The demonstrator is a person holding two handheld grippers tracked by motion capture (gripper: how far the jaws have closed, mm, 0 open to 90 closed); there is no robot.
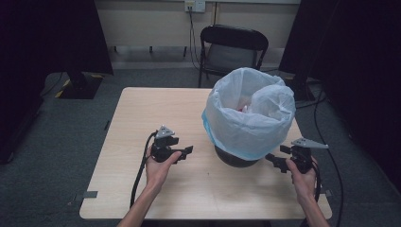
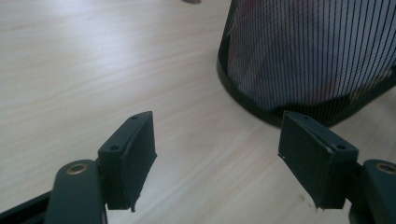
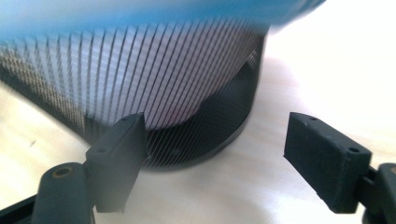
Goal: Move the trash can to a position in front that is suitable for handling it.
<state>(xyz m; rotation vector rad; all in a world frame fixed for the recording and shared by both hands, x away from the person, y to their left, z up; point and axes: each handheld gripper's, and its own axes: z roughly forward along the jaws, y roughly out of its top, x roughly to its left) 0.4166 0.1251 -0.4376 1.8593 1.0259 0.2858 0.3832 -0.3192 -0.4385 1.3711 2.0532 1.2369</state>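
A black mesh bin (image 1: 235,158) lined with a white plastic bag (image 1: 250,118) stands on the right half of the wooden table (image 1: 137,113). Something red and white lies inside the bag. My left gripper (image 1: 185,153) is held left of the bin, jaws pointing toward it. In the left gripper view it (image 2: 215,140) is open over bare wood, with the bin's mesh wall (image 2: 303,56) ahead on the right. My right gripper (image 1: 275,161) hovers by the bin's right side. Its jaws (image 3: 215,140) are open with nothing between them, close to the bin's base (image 3: 187,135).
A black folding chair (image 1: 232,47) stands behind the table. Dark curtains hang at both sides, and cables run across the grey floor on the right. Bare tabletop lies to the left of the bin and in front of it.
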